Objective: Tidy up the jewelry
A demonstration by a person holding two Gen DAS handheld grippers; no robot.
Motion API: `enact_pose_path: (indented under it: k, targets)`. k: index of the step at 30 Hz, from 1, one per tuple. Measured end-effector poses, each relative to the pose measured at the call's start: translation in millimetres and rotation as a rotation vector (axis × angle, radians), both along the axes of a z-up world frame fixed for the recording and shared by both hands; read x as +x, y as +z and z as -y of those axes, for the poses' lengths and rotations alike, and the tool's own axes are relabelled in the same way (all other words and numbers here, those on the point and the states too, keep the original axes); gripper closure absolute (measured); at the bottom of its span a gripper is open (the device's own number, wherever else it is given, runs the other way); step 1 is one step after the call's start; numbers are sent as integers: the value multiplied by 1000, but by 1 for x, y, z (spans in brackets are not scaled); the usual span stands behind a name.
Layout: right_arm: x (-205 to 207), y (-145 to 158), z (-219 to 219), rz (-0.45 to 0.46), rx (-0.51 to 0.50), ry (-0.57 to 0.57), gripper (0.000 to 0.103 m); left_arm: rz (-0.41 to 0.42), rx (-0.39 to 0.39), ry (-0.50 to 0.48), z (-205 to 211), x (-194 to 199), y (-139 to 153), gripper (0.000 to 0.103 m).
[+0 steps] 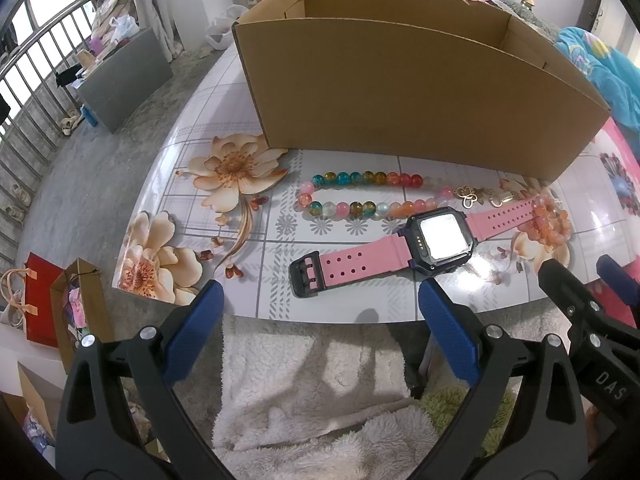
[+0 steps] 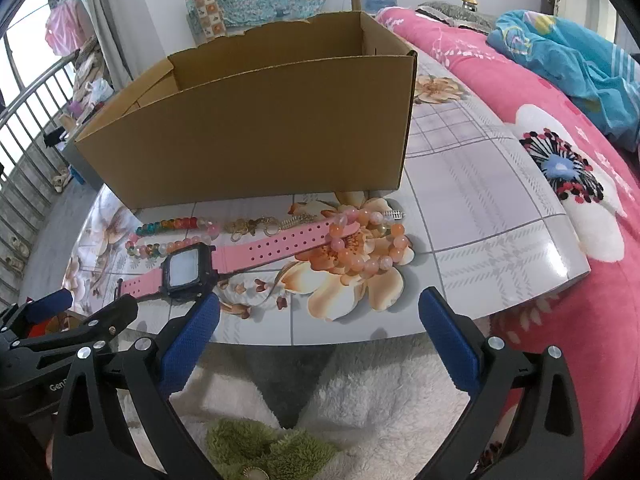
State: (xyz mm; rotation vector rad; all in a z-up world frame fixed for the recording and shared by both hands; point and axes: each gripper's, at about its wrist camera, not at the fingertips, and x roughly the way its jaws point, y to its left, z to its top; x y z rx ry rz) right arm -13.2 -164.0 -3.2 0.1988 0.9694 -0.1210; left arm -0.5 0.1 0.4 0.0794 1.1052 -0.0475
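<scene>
A pink-strapped watch (image 1: 400, 250) (image 2: 224, 260) with a black square face lies flat on the flowered table. Behind it runs a multicoloured bead strand (image 1: 360, 194) (image 2: 172, 232), and beside that a small gold chain with charms (image 1: 484, 196) (image 2: 256, 225). An orange-pink bead bracelet (image 1: 554, 220) (image 2: 364, 248) rests over the strap's far end. An open cardboard box (image 1: 400, 92) (image 2: 256, 128) stands behind them all. My left gripper (image 1: 320, 300) hangs open just short of the table's near edge, in front of the watch. My right gripper (image 2: 320, 312) is open too, below the bracelet.
The table's near edge (image 2: 360, 340) curves in front of both grippers, with white fleece (image 1: 304, 380) below it. A pink flowered bed cover (image 2: 560, 200) and blue bedding (image 2: 572, 64) lie to the right. Paper bags (image 1: 60, 308) stand on the floor at left.
</scene>
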Motion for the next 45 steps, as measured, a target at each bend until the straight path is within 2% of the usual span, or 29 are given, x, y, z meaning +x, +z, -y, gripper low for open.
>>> enact_pose_path:
  k: [45]
  targets:
    - [2,2,1,-1,-1,-7,6,-3,-5,-2,1,0,2,9]
